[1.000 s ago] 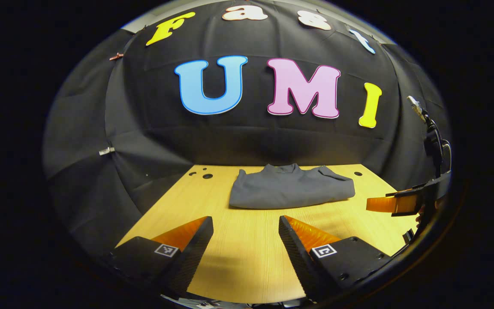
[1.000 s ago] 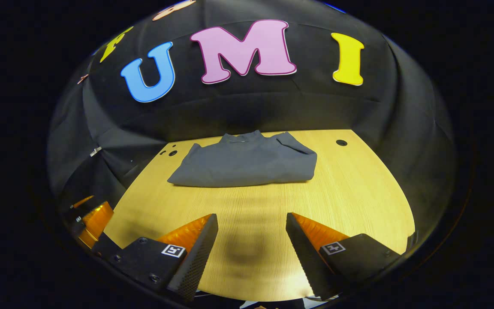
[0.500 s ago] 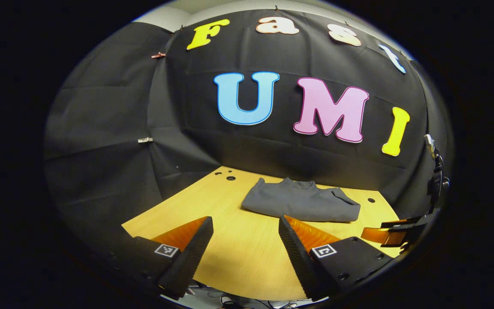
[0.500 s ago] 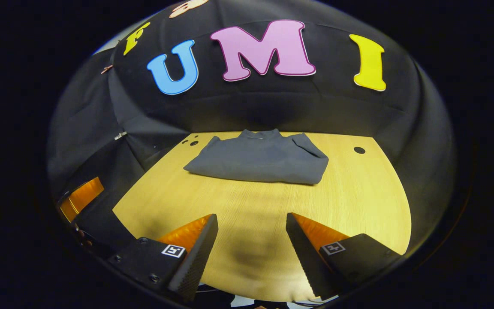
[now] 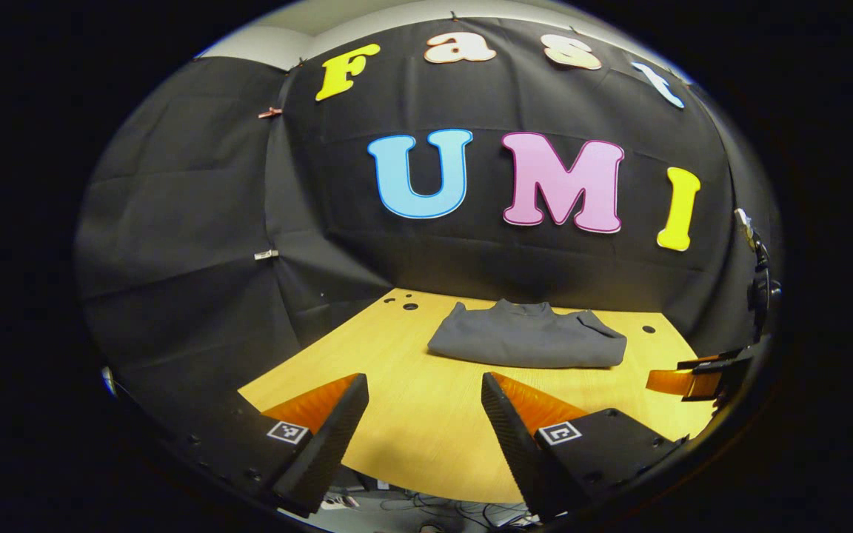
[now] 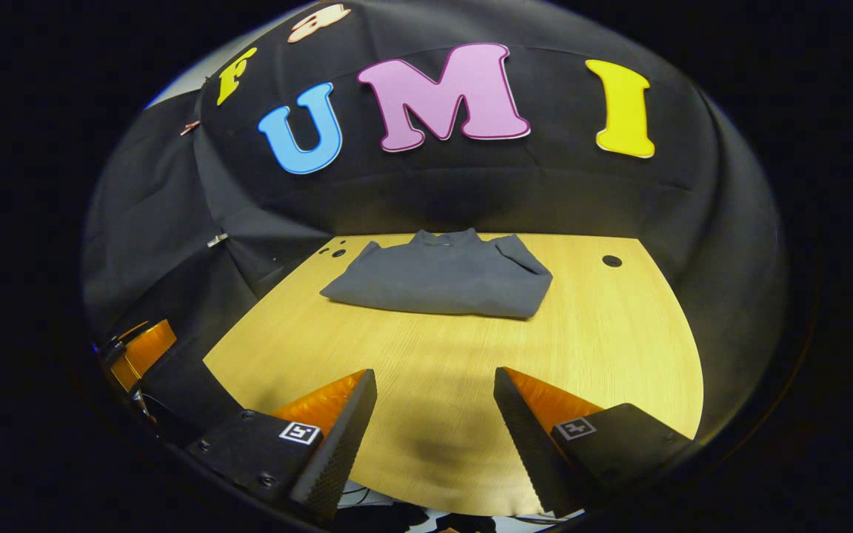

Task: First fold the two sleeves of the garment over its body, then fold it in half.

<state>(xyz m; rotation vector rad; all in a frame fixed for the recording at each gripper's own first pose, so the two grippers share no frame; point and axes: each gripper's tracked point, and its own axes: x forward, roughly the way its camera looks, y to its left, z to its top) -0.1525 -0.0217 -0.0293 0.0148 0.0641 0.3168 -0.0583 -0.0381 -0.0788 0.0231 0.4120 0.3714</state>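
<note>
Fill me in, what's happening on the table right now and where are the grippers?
A grey garment lies folded into a compact bundle toward the back of the wooden table, sleeves tucked in. Neither hand-held gripper touches it. The left hand-held gripper and the right hand-held gripper are both open and empty, held near the table's front edge, well short of the garment. The fold looks finished.
</note>
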